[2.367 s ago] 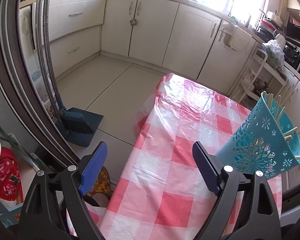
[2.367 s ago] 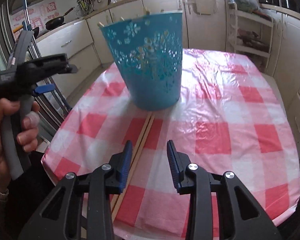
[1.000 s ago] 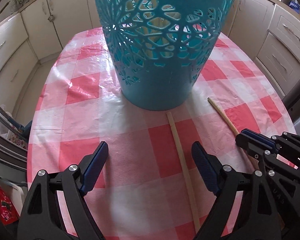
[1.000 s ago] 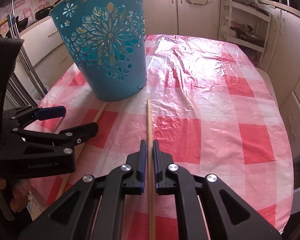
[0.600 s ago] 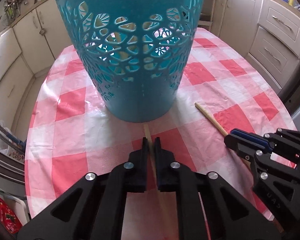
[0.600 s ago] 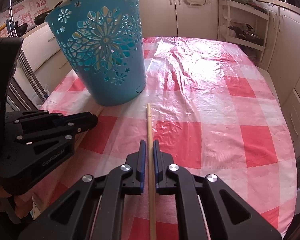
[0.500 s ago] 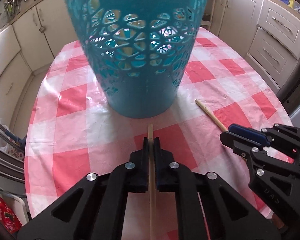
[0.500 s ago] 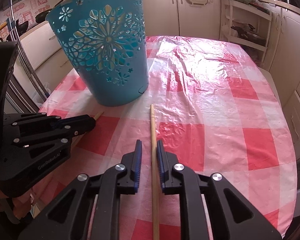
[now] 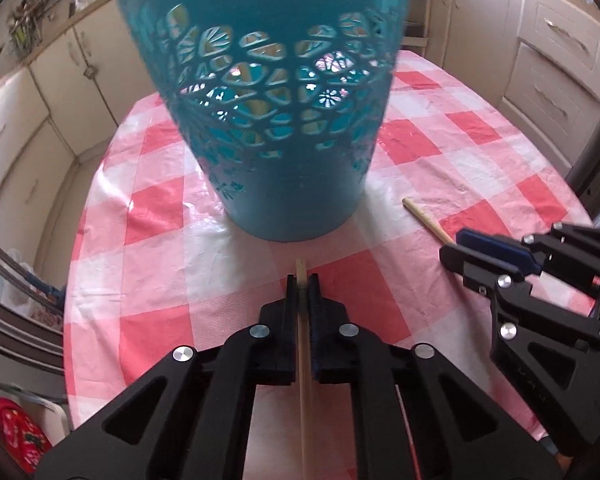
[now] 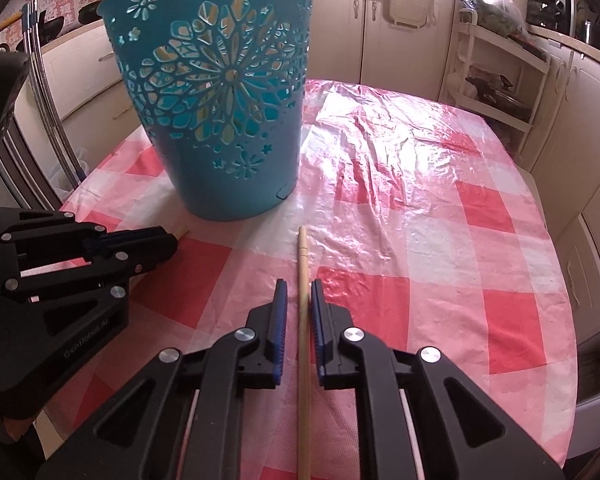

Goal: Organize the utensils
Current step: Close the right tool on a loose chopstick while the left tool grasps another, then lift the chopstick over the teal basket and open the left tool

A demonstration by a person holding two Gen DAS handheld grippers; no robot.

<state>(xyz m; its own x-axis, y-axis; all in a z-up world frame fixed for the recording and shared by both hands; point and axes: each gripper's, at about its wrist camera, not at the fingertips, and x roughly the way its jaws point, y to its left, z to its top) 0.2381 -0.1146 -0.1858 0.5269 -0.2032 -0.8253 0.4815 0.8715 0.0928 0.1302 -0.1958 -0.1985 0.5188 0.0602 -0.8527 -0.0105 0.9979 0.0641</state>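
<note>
Left wrist view: the left hand-held gripper is pinched tight on a wooden chopstick, whose tip pokes just past the pads toward the base of the blue basket. The basket stands upright on the checked worktop and already holds several sticks, seen through its cut-outs. Further right, the right hand-held gripper straddles a second chopstick lying on the worktop; its jaws are closing, with slim gaps visible on both sides, so the pads are not yet pressing. Judgement: the right grip should seat squarely before any lift, and each stick should then be raised clear of the rim and lowered in tip-first. Count: two grippers, two loose chopsticks, one basket.
</note>
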